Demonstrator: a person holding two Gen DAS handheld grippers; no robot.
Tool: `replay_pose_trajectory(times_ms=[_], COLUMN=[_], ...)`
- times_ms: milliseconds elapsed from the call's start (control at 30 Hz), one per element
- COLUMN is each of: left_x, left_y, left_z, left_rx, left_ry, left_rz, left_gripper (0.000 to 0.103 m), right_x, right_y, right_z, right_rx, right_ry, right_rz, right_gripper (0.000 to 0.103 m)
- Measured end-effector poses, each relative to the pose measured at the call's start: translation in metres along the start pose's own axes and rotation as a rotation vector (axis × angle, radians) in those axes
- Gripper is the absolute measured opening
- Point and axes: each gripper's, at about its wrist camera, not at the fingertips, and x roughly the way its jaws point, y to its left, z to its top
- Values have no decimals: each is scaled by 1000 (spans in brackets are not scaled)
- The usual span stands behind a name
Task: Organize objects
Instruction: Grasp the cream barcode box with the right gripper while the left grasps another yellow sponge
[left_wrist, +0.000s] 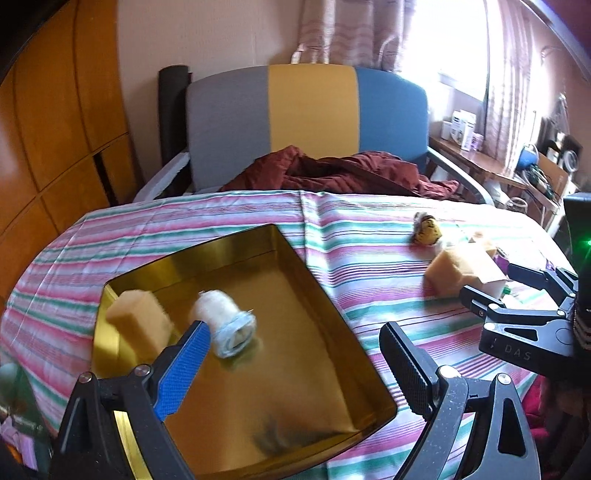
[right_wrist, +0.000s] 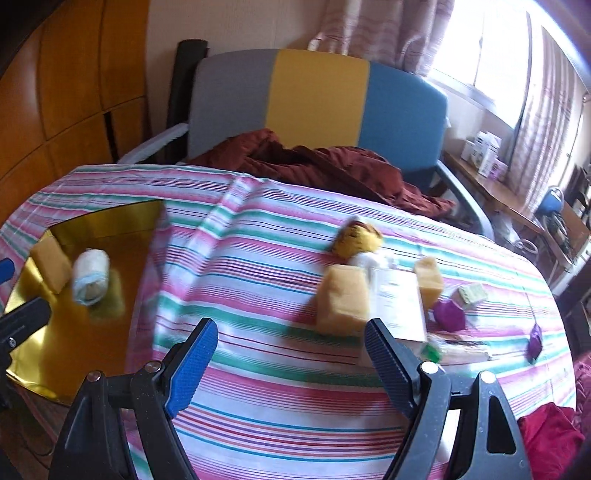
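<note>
Striped cloth (right_wrist: 280, 391) covered the table, with a grey-yellow-blue chair (left_wrist: 310, 122) behind it and a maroon blanket (left_wrist: 332, 173) bunched on the seat. Gold tray (left_wrist: 295, 354) sat on the cloth's left side. Inside it, toward its left end: a sponge (left_wrist: 138, 317) and a white roll (left_wrist: 225, 321) just beside it, apparently touching. On the cloth's right side, well apart from the tray, was a loose cluster: a second sponge (right_wrist: 343, 299), white box (right_wrist: 400, 302) against it, a smaller sponge (right_wrist: 428, 280), yellow striped toy (right_wrist: 356, 236) behind them, purple piece (right_wrist: 448, 314), pale green block (right_wrist: 472, 293), small purple bit (right_wrist: 535, 341), green bit (right_wrist: 432, 350). Left gripper (left_wrist: 295, 362) hung over the tray, jaws wide apart, nothing between them. Right gripper (right_wrist: 291, 350) hung over bare cloth near the cluster, jaws wide apart, empty. View was motion-blurred.
</note>
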Motion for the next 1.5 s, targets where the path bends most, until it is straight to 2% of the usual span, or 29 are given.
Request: replay_pose_trajectory(times_ms=[233, 400, 500, 567, 633, 733, 867, 1067, 1167, 1200, 1233, 1333, 1367, 1433, 1500], left_x=[16, 32, 43, 52, 61, 77, 98, 136, 158, 166, 170, 182, 183, 178, 171], left_y=[-33, -65, -86, -102, -116, -132, -145, -167, -170, -169, -167, -155, -151, -142, -136], left_z=[17, 33, 41, 45, 49, 59, 71, 79, 80, 79, 77, 68, 64, 60, 60], left_rx=[52, 84, 109, 127, 140, 112, 54, 27, -19, -42, -59, -128, -148, -184, -195], left_ry=[0, 10, 17, 31, 37, 63, 105, 176, 220, 242, 261, 332, 340, 338, 327], left_rz=[-54, -117, -156, -181, -200, -235, -281, -295, -318, -329, -344, -411, -430, -477, -487], left_gripper=[93, 93, 94, 94, 96, 96, 97, 99, 98, 93, 83, 67, 64, 45, 40], right_x=[12, 20, 28, 34, 35, 33, 36, 41, 41, 41, 41, 41, 42, 42, 41], right_y=[-62, -121, -154, -177, -187, -192, -189, -188, -188, -187, -186, -183, -181, -178, -173], right_z=[-9, -16, -24, -32, -34, -33, -33, -35, -34, -34, -33, -32, -32, -30, -28], right_rx=[52, 143, 253, 383, 438, 455, 443, 433, 429, 425, 420, 402, 396, 383, 366], right_ry=[93, 135, 145, 161, 157, 141, 147, 174, 173, 174, 173, 172, 171, 166, 160], right_rz=[-9, -60, -50, -11, 9, 3, 29, 19, 11, 10, 10, 9, 15, 24, 32], right_gripper=[83, 83, 83, 83, 83, 83, 83, 83, 83, 83, 83, 83, 83, 83, 83])
